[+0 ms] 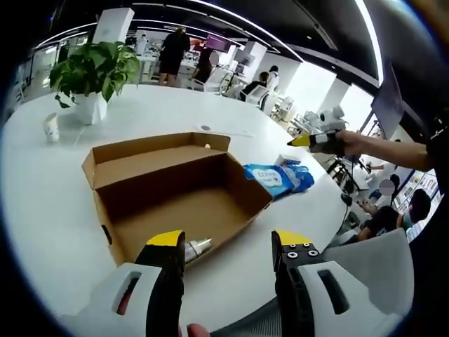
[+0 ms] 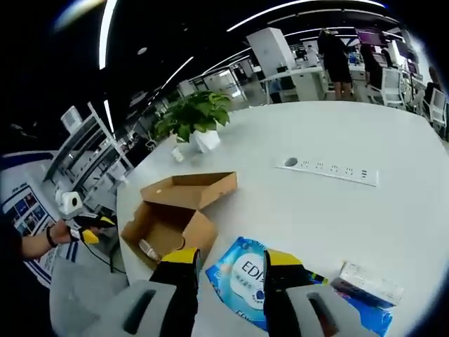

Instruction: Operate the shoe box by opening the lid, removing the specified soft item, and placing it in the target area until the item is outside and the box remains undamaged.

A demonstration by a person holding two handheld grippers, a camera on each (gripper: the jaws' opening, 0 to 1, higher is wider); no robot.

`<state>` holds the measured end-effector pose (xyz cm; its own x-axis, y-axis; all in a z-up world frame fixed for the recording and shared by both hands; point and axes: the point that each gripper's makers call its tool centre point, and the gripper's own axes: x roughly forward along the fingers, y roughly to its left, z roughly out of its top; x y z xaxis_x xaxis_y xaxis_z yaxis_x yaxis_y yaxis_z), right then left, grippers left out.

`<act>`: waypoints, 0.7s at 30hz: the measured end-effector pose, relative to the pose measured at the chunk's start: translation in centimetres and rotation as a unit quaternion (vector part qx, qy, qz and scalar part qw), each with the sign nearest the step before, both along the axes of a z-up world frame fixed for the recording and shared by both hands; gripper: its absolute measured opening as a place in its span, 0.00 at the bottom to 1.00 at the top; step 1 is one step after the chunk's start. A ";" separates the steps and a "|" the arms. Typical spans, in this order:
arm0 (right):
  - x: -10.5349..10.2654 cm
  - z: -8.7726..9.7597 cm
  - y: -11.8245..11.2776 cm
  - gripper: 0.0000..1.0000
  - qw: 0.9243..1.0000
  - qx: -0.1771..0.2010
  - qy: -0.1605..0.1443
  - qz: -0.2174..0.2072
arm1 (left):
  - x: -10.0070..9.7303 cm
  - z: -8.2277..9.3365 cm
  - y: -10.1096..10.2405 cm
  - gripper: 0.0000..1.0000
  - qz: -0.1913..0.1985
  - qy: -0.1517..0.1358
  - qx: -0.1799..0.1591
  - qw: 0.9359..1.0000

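left gripper [image 1: 229,246] rose from the bottom centre of its own view, yellow-tipped jaws spread wide apart. right gripper [image 2: 231,263] sat low centre in its view, jaws parted. it showed again at right in the left gripper view [image 1: 309,140], held by a hand [image 1: 351,144].

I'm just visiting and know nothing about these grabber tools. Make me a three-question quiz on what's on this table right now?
1. True or false: the shoe box has its lid open.
2. The blue soft pack lies: A) inside the box, B) on the table outside the box, C) under the potted plant.
3. Fill in: the right gripper hovers with its jaws apart above the ____.

Key: 1 true. 2 B. 3 blue soft pack.
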<state>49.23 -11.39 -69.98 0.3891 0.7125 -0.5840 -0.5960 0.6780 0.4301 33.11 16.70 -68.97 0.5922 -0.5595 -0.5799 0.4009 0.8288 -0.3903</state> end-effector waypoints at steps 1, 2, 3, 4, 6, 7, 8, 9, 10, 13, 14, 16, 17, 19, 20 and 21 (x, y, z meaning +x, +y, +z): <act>-0.5 0.1 0.4 0.33 1.000 0.000 0.000 0.001 | 0.0 0.0 0.2 0.51 0.000 -0.001 0.000 1.000; -0.9 0.2 0.8 0.33 1.000 0.001 0.000 0.002 | 0.0 0.1 0.3 0.51 0.000 -0.001 0.000 1.000; -1.4 0.3 1.6 0.33 1.000 0.004 0.000 0.004 | -0.1 0.1 0.5 0.51 -0.001 -0.001 0.000 1.000; -1.6 0.3 1.9 0.33 1.000 0.005 0.000 0.006 | -0.1 0.1 0.8 0.51 -0.002 -0.002 0.001 1.000; -2.4 0.5 2.9 0.33 1.000 0.006 -0.001 0.009 | -0.1 0.2 1.2 0.51 -0.002 -0.003 0.001 1.000; -2.4 0.4 3.3 0.33 1.000 0.008 -0.001 0.010 | -0.1 0.3 1.4 0.50 -0.002 -0.003 0.000 1.000; -2.5 0.5 3.6 0.33 1.000 0.009 -0.001 0.011 | -0.1 0.3 1.5 0.50 -0.002 -0.004 -0.001 1.000; -2.5 0.4 3.8 0.33 1.000 0.011 -0.001 0.012 | -0.2 0.4 1.7 0.50 -0.002 -0.005 -0.001 1.000; -2.6 0.5 4.2 0.33 1.000 0.013 -0.001 0.012 | -0.2 0.5 1.8 0.50 -0.002 -0.005 -0.001 1.000; -3.2 0.9 5.2 0.33 1.000 0.021 0.003 0.013 | -0.3 0.5 2.1 0.50 -0.005 -0.006 -0.001 1.000; -3.2 1.0 5.3 0.33 1.000 0.020 0.003 0.013 | -0.3 0.5 2.2 0.50 -0.006 -0.006 -0.001 1.000; -3.2 1.2 5.7 0.33 1.000 0.019 0.000 0.015 | -0.3 0.5 2.3 0.50 -0.009 -0.006 -0.001 1.000; -3.2 1.3 5.8 0.33 1.000 0.019 0.000 0.015 | -0.2 0.5 2.4 0.50 -0.010 -0.007 -0.001 1.000; -3.3 1.4 6.2 0.33 1.000 0.020 -0.002 0.016 | -0.2 0.6 2.6 0.51 -0.013 -0.008 -0.003 1.000; -3.5 1.6 6.4 0.33 1.000 0.021 -0.003 0.015 | -0.1 0.6 2.7 0.51 -0.014 -0.009 -0.003 1.000; -3.5 1.6 6.5 0.33 1.000 0.021 -0.004 0.015 | -0.1 0.6 2.8 0.51 -0.015 -0.009 -0.005 1.000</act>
